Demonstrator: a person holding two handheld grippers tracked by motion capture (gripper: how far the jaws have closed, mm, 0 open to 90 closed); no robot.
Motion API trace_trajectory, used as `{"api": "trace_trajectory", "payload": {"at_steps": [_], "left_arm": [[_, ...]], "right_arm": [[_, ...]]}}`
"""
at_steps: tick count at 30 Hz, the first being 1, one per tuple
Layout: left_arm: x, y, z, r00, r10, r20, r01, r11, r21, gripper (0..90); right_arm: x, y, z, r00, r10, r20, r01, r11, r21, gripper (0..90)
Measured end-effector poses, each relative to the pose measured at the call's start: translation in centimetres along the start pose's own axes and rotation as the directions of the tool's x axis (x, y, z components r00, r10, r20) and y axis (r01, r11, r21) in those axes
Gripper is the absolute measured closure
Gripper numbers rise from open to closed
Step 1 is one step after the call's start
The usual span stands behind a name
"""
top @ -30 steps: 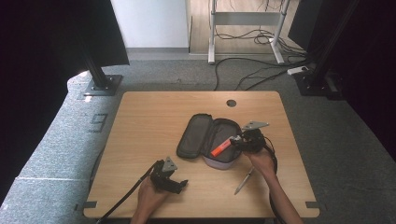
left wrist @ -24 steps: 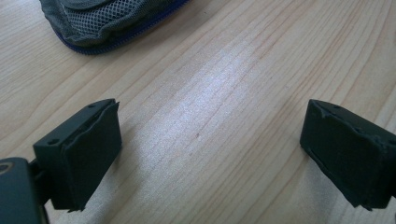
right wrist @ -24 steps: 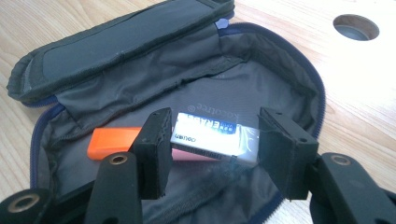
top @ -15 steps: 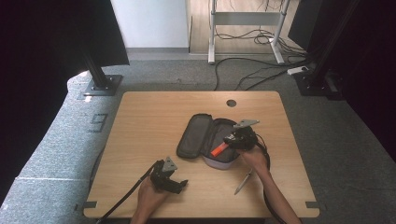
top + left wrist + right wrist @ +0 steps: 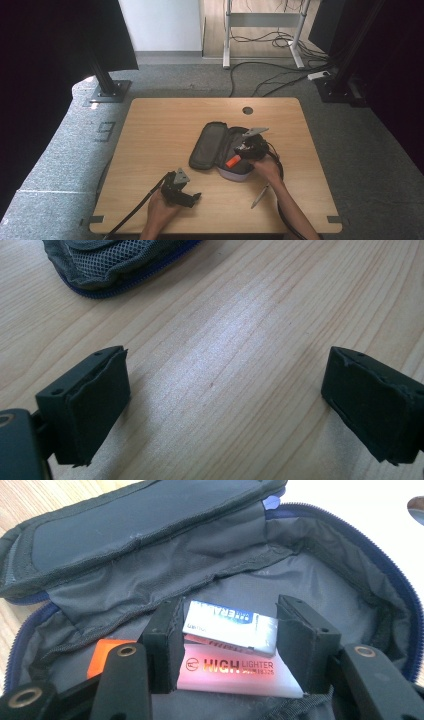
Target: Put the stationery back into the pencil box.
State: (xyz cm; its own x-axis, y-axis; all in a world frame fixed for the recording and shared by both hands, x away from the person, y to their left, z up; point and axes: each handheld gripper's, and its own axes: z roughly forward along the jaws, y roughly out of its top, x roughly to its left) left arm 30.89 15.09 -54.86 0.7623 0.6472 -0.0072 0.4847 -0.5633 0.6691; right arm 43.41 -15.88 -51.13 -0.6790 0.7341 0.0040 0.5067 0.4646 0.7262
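Observation:
An open grey pencil case (image 5: 212,145) with a blue zip lies mid-table. My right gripper (image 5: 246,150) hangs over its right half, shut on a white eraser (image 5: 230,625) with a blue label that spans its jaws end to end. Under the eraser, inside the case (image 5: 150,565), lies a highlighter (image 5: 240,672) with an orange cap (image 5: 231,161). My left gripper (image 5: 187,195) rests near the table's front edge. In its own view the left gripper (image 5: 225,390) stands open over bare wood, with a corner of the case (image 5: 115,265) ahead of it.
A silver pen (image 5: 260,196) lies on the wooden table (image 5: 150,130) just right of my right forearm. A round cable hole (image 5: 247,110) sits near the far edge. Cables trail from both grippers toward the front edge.
My right gripper has moved left over the open case with the eraser, and it covers more of the highlighter than before. The left gripper has stayed put.

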Motion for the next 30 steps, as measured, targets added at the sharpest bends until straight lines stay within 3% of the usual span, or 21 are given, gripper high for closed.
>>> {"api": "trace_trajectory", "payload": {"at_steps": [16, 30], "left_arm": [[0.0, 0.0, 0.0, 1.0, 0.0, 0.0, 0.0, 1.0, 0.0, 4.9], [0.0, 0.0, 0.0, 1.0, 0.0, 0.0, 0.0, 1.0, 0.0, 4.9]], "right_arm": [[0.3, 0.1, 1.4, 0.9998, -0.019, -0.004, 0.019, 0.999, 0.043, 45.3], [0.0, 0.4, 0.9, 0.9998, 0.0, -0.019, 0.001, 0.999, 0.037, 41.3]]}}
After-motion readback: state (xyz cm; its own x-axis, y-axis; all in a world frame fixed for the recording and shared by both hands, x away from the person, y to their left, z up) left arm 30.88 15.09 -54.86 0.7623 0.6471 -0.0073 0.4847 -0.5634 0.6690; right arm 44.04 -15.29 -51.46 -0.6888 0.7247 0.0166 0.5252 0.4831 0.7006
